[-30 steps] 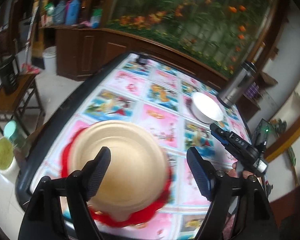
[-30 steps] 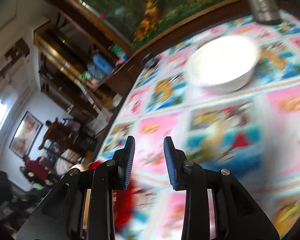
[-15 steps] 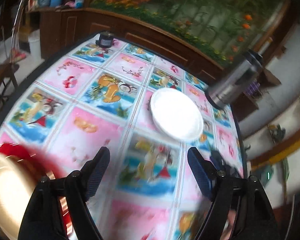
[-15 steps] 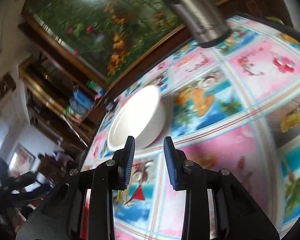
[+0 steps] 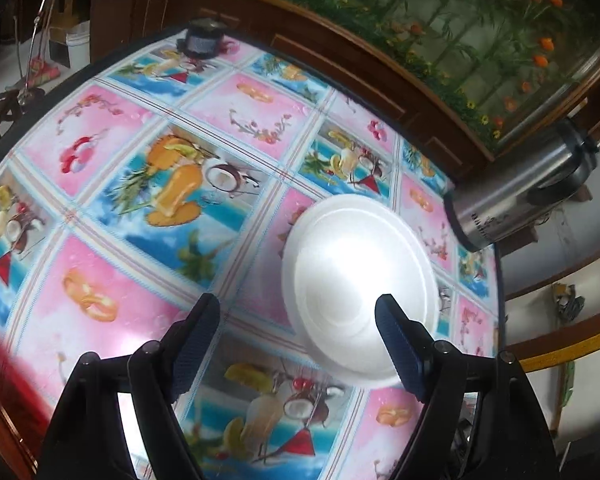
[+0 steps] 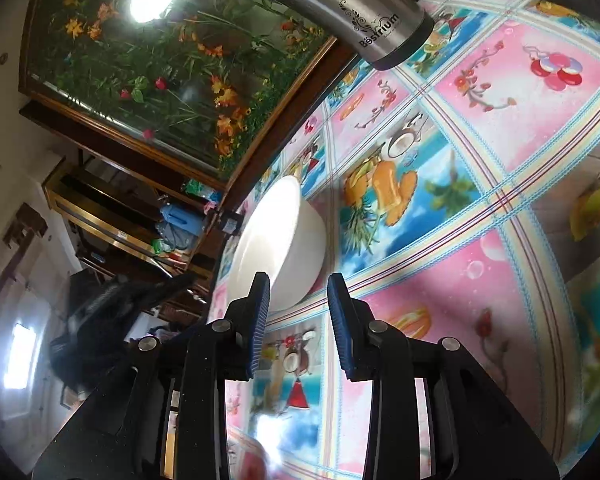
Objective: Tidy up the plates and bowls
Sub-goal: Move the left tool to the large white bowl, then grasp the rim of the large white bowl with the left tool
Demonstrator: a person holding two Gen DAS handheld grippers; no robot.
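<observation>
Judging progress as partial: white bowl point(image 5: 360, 300) sits loose on the tablecloth point(image 5: 220, 120) beside the steel flask point(image 5: 520, 196), left gripper point(image 5: 298, 344) wide and empty, right gripper point(image 6: 298, 320) narrowly parted, empty; pickup outstanding.

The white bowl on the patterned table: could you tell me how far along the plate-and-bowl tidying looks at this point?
Done: nothing shows as stacked in these views. In hand: neither gripper holds anything; the left gripper is open with the white bowl partly between its fingers, unpinched, and the right gripper is narrowly open beside the bowl. Left: gripping the bowl, which sits alone on the table near the steel flask, and putting it with the other dishes.
</observation>
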